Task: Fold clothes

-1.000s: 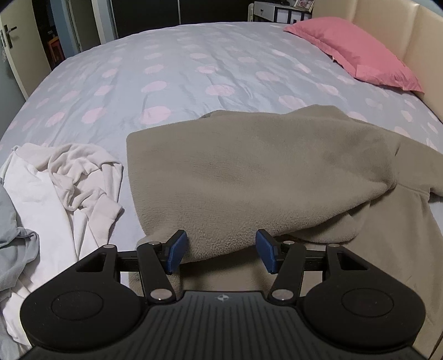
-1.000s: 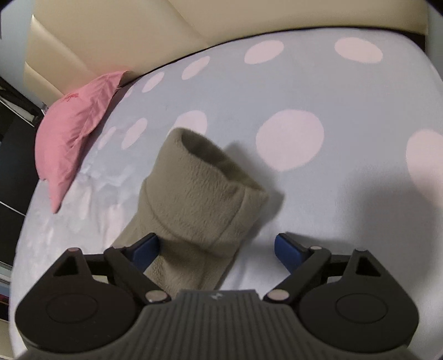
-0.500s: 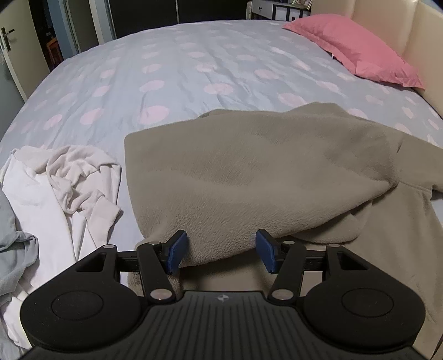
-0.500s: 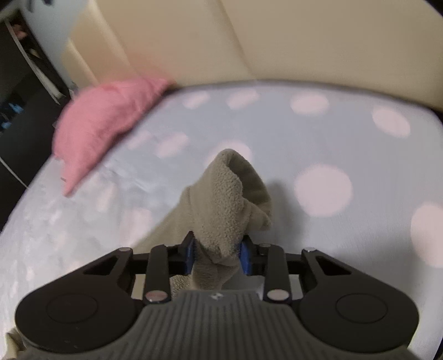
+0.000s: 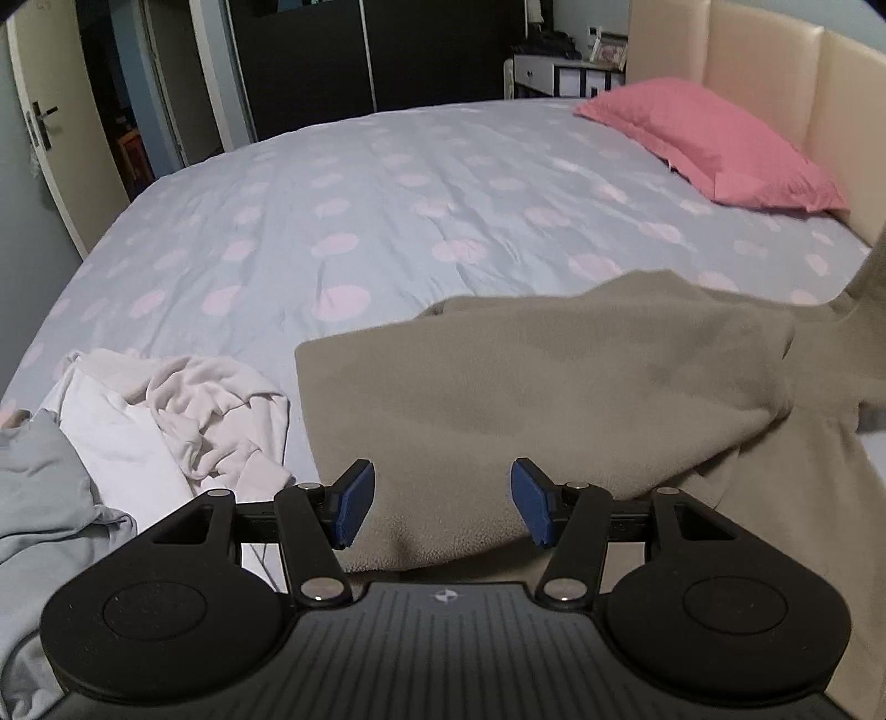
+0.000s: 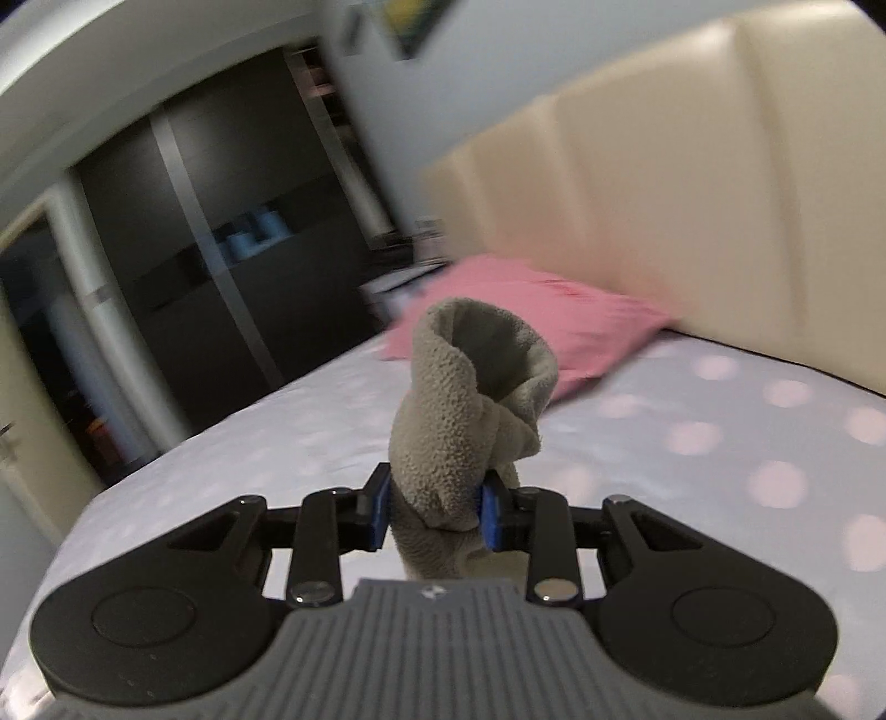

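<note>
An olive fleece garment point(image 5: 554, 376) lies spread on the dotted bedspread point(image 5: 387, 221), its top layer folded over. My left gripper point(image 5: 443, 509) sits at the near hem, with the fleece edge bunched across the gap between its blue pads, which touch it on both sides. My right gripper point(image 6: 437, 512) is shut on the fleece sleeve, and the cuff point(image 6: 476, 360) stands up above the pads, lifted well off the bed. In the left wrist view the sleeve point(image 5: 869, 288) stretches upward at the right edge of the picture.
A crumpled white garment point(image 5: 183, 415) and a grey-blue one point(image 5: 44, 487) lie left of the fleece. A pink pillow point(image 5: 714, 149) rests against the cream headboard point(image 5: 775, 66). Dark wardrobes point(image 5: 443, 50) and a door point(image 5: 50, 138) stand beyond the bed.
My right gripper shut on the sleeve cuff, then rose and swung, lifting the sleeve off the bed. The left gripper rose slightly with the hem still between its pads.
</note>
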